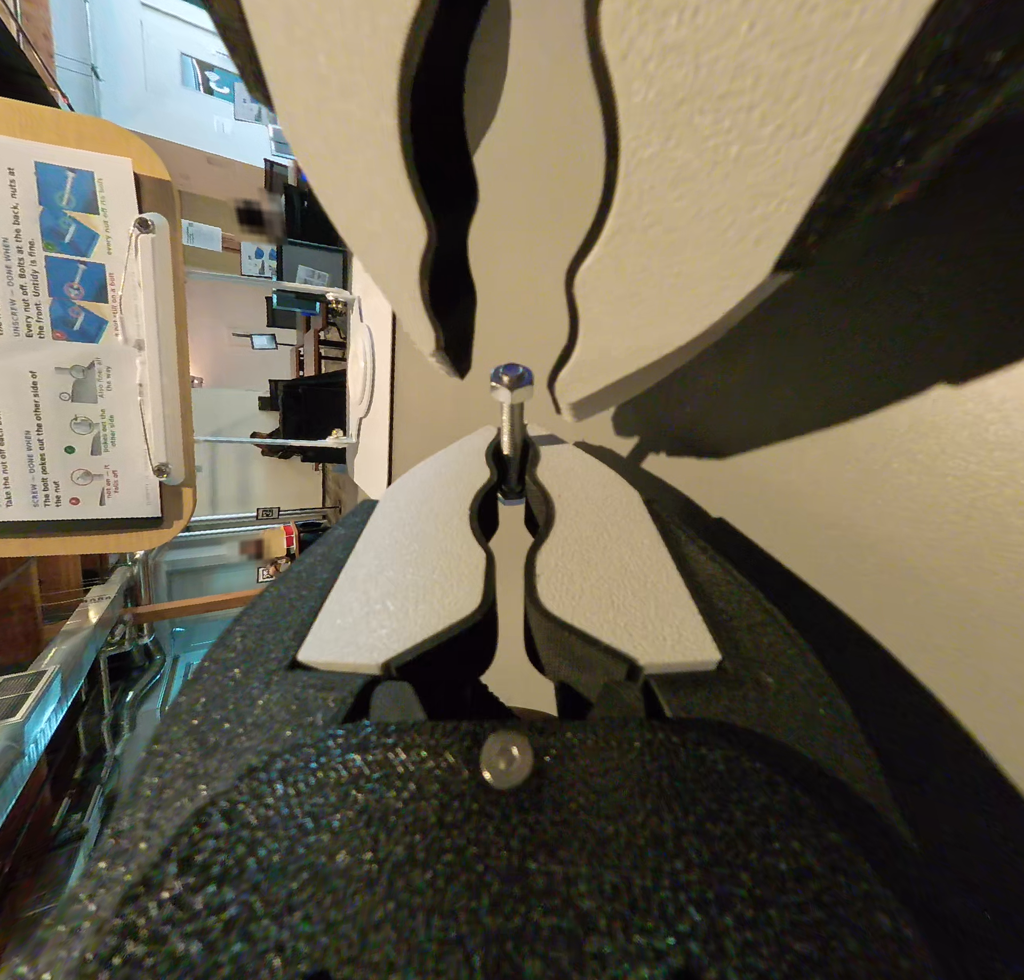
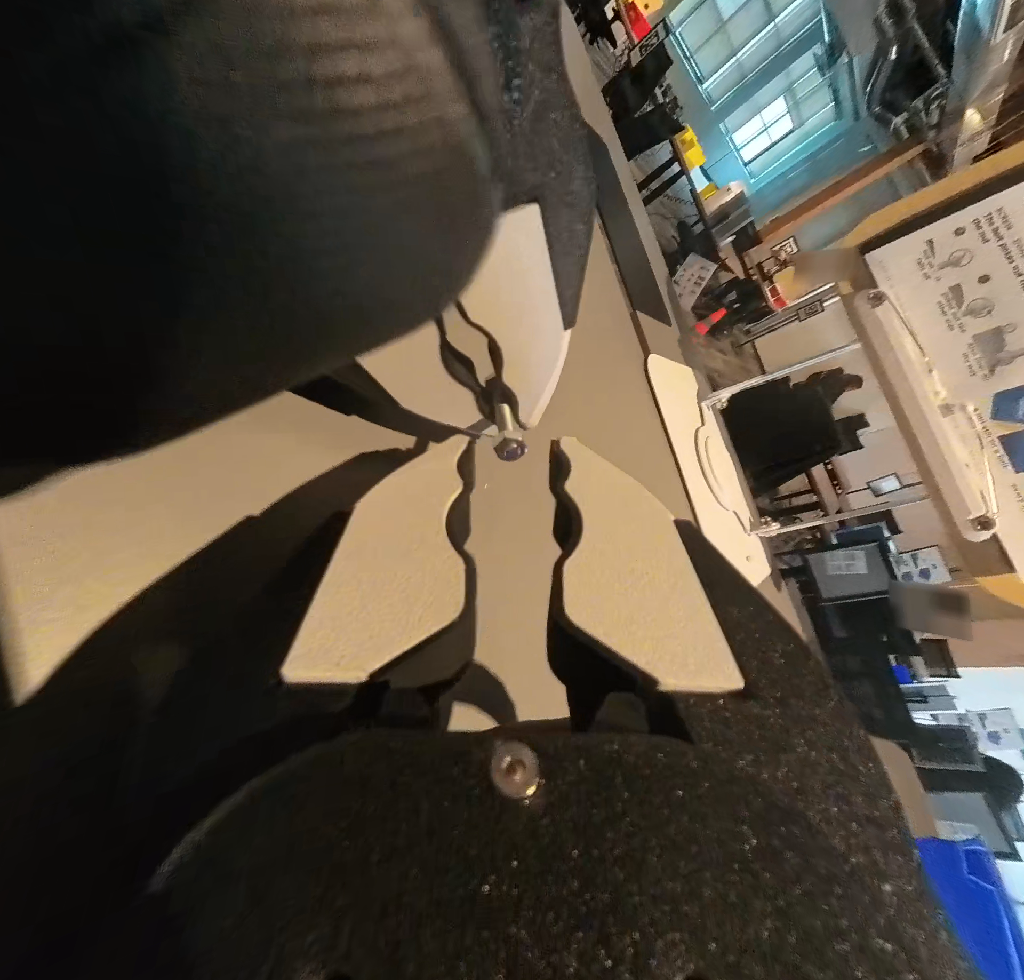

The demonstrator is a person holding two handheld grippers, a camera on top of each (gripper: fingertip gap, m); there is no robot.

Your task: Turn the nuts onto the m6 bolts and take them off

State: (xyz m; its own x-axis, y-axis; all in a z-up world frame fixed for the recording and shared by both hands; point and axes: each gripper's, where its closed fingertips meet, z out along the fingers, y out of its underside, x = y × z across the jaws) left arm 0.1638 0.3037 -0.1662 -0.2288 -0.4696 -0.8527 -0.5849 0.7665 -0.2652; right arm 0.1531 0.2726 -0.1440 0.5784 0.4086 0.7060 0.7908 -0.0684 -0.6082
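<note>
My left gripper [image 1: 512, 446] is shut on a silver m6 bolt [image 1: 511, 432], holding it near its head with the threaded shaft pointing away from the camera. A nut [image 1: 512, 385] with a blue insert sits on the bolt's far end. My right gripper [image 1: 507, 391] comes in from the opposite side, open, with one fingertip on each side of the nut and not clamping it. In the right wrist view the right gripper [image 2: 512, 446] is open around the nut [image 2: 510, 450]. The bolt [image 2: 503, 416] runs back into the left gripper's shut fingers [image 2: 471, 366].
Both grippers hang over a beige table [image 1: 803, 537]. A wooden board with a clipped instruction sheet [image 1: 83, 316] stands at the table's far side, also showing in the right wrist view [image 2: 942, 343]. A clear plastic stand [image 1: 349, 366] is beside it. Room clutter lies beyond. My hands' fingertips stand some 4 cm from each other.
</note>
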